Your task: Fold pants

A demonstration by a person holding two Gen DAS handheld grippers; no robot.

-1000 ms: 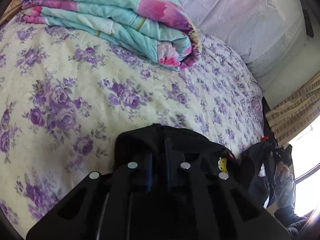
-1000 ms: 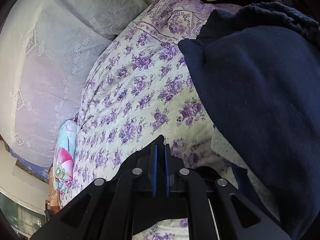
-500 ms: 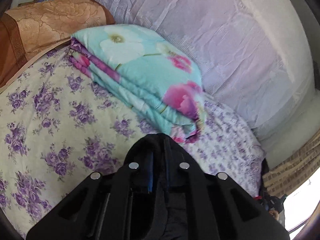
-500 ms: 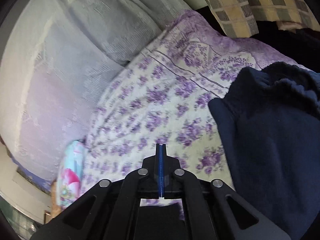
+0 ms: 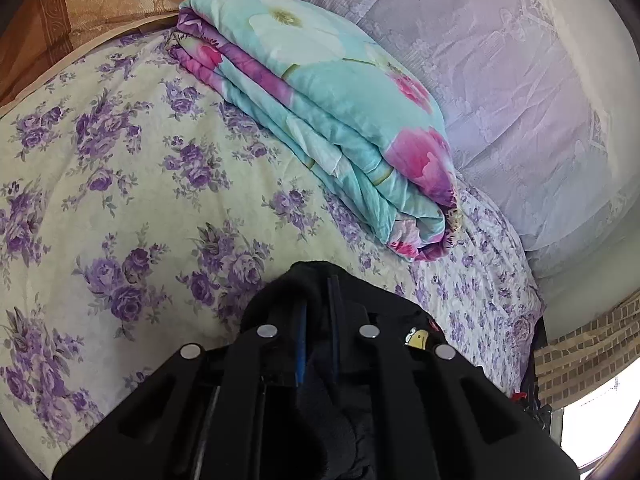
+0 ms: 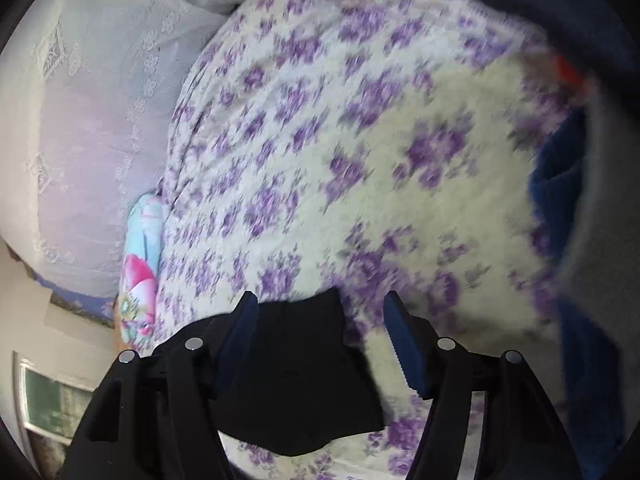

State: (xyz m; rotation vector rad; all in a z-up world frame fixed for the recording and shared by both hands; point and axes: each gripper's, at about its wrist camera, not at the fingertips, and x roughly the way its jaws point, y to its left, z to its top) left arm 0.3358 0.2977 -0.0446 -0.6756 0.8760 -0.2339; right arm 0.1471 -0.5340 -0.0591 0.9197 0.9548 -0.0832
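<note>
left gripper (image 5: 318, 312) is pinched tight on black pants (image 5: 340, 408) fabric, bunched over its jaws, low over the floral bedsheet (image 5: 132, 184); right gripper (image 6: 320, 328) has jaws just opening, now spread w/ a black flap of the pants (image 6: 296, 376) lying loose btwn them, pads not pressing; right view is blurred. judging: mid-fold, right is letting go; clear the right w/o dragging the flap; keep left's grip, lay its edge flat & square, well short of the folded quilt (image 5: 332, 92).
</note>
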